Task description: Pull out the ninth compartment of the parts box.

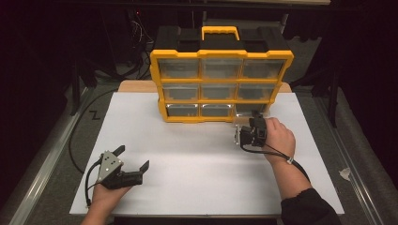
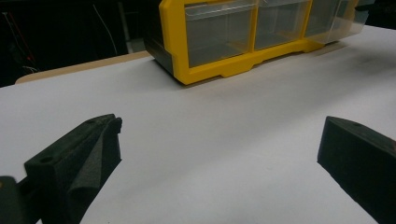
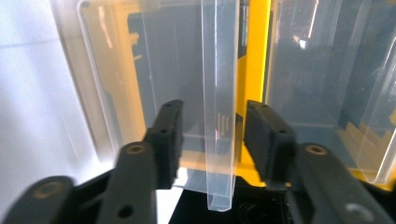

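Note:
A yellow-framed organiser (image 1: 220, 84) with clear drawers stands at the back of the white table top (image 1: 202, 159). My right gripper (image 1: 253, 123) is at its bottom-right drawer (image 1: 248, 109), which sticks out a little from the frame. In the right gripper view the jaws (image 3: 212, 126) stand on either side of the drawer's clear pull lip (image 3: 219, 107), with a small gap on each side, so the gripper is open. My left gripper (image 1: 133, 157) rests open at the front left of the table, with nothing between its fingers (image 2: 223, 128). It faces the organiser (image 2: 224, 70).
A black case with a yellow handle (image 1: 219, 33) sits behind the organiser. A wooden board (image 1: 136, 86) shows under the white sheet at the back. A metal rail (image 1: 47, 154) and a black cable (image 1: 77, 136) run along the left side.

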Demonstrator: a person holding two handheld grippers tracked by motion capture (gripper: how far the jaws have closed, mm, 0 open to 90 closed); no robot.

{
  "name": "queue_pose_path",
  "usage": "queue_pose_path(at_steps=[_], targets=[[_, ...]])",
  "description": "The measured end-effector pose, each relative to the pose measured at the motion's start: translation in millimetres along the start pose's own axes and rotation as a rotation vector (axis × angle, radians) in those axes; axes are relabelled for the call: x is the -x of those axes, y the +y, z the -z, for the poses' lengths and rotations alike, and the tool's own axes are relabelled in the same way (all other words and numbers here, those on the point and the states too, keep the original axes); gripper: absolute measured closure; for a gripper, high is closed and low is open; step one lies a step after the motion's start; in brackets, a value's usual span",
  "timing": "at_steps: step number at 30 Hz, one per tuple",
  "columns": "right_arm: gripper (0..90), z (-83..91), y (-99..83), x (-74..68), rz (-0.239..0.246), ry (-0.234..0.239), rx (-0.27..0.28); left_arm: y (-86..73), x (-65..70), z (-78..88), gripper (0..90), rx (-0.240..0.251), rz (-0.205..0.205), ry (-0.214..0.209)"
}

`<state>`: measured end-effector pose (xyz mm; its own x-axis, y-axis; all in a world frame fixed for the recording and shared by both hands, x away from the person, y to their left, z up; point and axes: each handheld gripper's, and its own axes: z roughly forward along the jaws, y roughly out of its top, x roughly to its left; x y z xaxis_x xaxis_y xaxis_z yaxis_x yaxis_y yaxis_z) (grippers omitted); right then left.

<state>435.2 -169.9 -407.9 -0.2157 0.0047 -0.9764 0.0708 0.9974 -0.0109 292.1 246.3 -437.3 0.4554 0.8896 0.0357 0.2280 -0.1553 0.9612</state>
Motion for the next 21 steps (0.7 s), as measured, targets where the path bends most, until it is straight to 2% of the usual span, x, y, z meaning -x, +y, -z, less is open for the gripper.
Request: queue_pose_path(at_steps=[2, 3, 6, 10, 14, 18, 21], targets=[[68.4, 0.9, -0.1, -1.7, 0.006, 0.007, -0.004, -0.2, -0.2, -0.1, 0.2, -0.001, 0.001, 0.0], [74.0, 2.6, -0.6, -2.5, 0.011, -0.011, -0.002, -0.1, -0.2, -0.2, 0.2, -0.001, 0.002, -0.001], [77.1, 4.9, -1.2, -1.3, 0.013, -0.019, 0.003, -0.1, 0.1, -0.3, 0.2, -0.001, 0.0, -0.002], [77.2, 8.5, -2.7, -2.7, 0.022, -0.021, 0.0, 0.0, 0.2, -0.4, 0.2, -0.001, 0.001, -0.002], [77.8, 13.5, -5.2, -4.4, 0.019, -0.044, 0.006, 0.0, 0.4, -0.4, 0.2, -0.001, -0.001, -0.003], [77.9, 20.2, -6.7, -5.7, 0.02, -0.033, 0.003, 0.1, 1.2, -0.1, 0.2, -0.003, -0.004, -0.006], [77.9, 26.4, -8.3, -7.3, 0.02, -0.041, 0.012, 0.1, 1.2, -0.1, 0.2, -0.002, -0.004, -0.007]])
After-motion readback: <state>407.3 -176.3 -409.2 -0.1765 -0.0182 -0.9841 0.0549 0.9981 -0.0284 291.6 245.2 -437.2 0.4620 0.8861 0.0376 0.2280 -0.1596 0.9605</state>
